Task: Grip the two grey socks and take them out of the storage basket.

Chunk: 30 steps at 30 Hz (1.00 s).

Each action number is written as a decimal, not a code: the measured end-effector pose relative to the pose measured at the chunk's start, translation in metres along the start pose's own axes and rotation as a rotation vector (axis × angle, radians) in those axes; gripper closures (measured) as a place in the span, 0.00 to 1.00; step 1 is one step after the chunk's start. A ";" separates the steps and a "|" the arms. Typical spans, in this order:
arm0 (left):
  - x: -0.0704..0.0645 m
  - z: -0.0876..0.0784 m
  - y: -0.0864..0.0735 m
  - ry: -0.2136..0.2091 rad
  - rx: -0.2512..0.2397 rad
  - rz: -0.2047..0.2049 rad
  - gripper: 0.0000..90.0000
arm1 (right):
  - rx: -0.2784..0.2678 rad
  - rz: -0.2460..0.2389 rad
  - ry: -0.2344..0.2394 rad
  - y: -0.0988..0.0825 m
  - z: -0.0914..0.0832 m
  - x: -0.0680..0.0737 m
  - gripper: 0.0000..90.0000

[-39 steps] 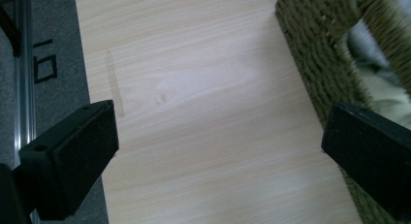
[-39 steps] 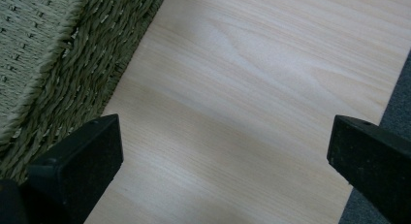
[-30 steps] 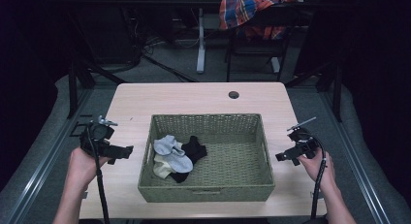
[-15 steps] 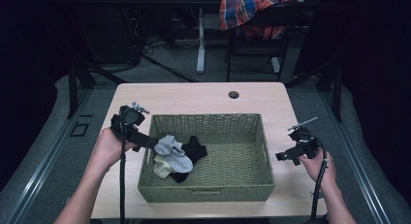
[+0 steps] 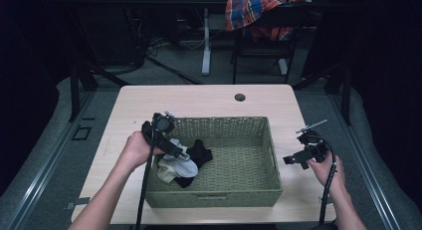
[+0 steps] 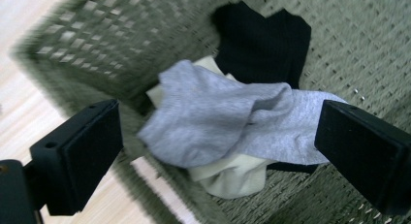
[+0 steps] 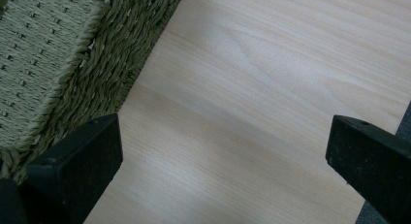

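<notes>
Reaching in over the basket's (image 5: 234, 128) left rim, my left gripper (image 6: 218, 136) has come across from the table's left edge, where it sat a second ago. Jaws wide, empty, framing the grey sock (image 6: 218, 112) on top of the pile, with cream sock (image 6: 232, 178) beneath and black sock (image 6: 264, 42) behind, all at centre-left of the high frame. Looks like a sock pick is starting. Right gripper (image 7: 223, 156) unmoved at right, wide, empty, over bare table (image 7: 271, 88).

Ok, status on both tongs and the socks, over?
Left tongs open over the basket, grey sock between the jaws, ungripped. Right tongs open above bare table. Nothing in the way.
</notes>
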<state>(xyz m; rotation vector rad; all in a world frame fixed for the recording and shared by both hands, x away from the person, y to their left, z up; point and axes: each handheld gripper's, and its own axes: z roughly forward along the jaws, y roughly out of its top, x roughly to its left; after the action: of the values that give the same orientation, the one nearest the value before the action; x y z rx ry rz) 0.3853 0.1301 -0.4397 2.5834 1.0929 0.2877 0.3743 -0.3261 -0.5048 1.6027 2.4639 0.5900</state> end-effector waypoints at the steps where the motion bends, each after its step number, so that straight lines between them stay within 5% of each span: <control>1: -0.001 0.004 0.001 -0.003 0.014 0.009 0.05 | 0.002 0.000 -0.005 0.000 -0.001 0.000 0.00; 8: -0.013 0.022 0.004 -0.004 0.072 0.049 0.06 | -0.003 0.008 0.008 -0.002 -0.002 0.000 0.00; 15: -0.017 0.037 0.011 0.038 0.153 0.076 0.20 | 0.000 0.006 0.002 -0.002 -0.002 -0.001 0.00; 23: -0.015 0.042 0.007 0.094 0.138 0.064 0.59 | -0.009 0.017 0.000 -0.003 -0.004 -0.002 0.00; 30: -0.011 0.045 0.003 0.072 0.108 0.051 0.79 | 0.002 0.013 -0.007 -0.003 -0.002 -0.003 0.00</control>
<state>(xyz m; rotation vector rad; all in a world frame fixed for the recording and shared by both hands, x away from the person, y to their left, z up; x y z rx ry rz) 0.3932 0.1107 -0.4814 2.7188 1.0972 0.3455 0.3724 -0.3301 -0.5038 1.6202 2.4514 0.5830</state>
